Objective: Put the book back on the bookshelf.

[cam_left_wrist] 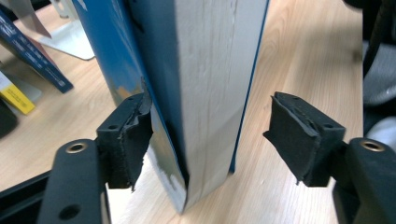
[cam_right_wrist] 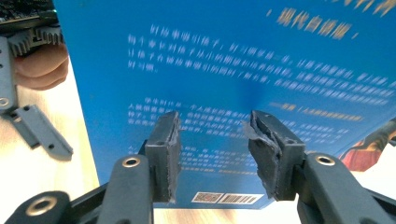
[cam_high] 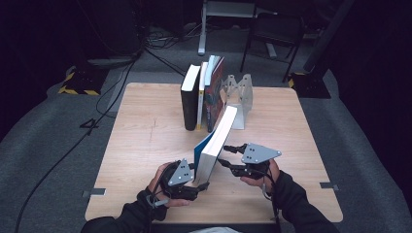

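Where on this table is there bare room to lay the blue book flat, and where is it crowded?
The table is bare along its left side, from the black book out to the left edge. The right side, past the metal bookend, is bare too. It is crowded at the middle: the standing row, and the blue book between left gripper and right gripper.

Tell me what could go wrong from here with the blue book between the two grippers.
The blue book stands tilted on one bottom corner, and the left gripper straddles it with jaws open, only one pad touching the cover, so it could topple. The right gripper is open against the back cover, not clamping. A fall toward the row of upright books might knock them over.
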Available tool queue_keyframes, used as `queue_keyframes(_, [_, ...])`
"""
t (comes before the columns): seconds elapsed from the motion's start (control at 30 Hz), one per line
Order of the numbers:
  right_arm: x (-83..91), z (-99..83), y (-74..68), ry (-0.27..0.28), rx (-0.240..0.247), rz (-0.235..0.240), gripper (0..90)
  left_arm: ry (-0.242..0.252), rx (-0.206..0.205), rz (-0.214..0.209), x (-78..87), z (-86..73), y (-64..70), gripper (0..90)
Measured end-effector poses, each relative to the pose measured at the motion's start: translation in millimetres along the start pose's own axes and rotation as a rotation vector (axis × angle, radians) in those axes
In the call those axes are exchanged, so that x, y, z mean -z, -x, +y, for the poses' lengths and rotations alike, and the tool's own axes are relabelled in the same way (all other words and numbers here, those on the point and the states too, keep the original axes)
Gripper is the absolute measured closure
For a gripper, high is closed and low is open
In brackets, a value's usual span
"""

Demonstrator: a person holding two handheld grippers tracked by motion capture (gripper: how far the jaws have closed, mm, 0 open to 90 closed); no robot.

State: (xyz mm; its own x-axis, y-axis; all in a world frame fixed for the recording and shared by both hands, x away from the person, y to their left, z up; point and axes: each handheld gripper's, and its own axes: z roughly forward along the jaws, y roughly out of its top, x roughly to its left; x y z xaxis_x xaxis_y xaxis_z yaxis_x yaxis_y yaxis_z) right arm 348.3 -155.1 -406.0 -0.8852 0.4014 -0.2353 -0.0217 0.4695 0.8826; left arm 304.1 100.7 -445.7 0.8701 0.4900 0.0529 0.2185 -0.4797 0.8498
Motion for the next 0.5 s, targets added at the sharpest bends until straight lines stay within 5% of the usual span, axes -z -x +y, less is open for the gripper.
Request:
queue_keyframes(0.3, [-13.1, -1.7, -4.4, -0.033, -0.015, -0.012, 46.6, 0.047, 0.069, 0.091, -15.2, 1.7, 2.8, 28.0])
queue_keyframes(0.5, [-17.9, -3.5, -2.6, -0.041, -0.032, -0.034, 41.5, 0.078, 0.118, 0.15, -21.3, 0.7, -0.5, 35.9])
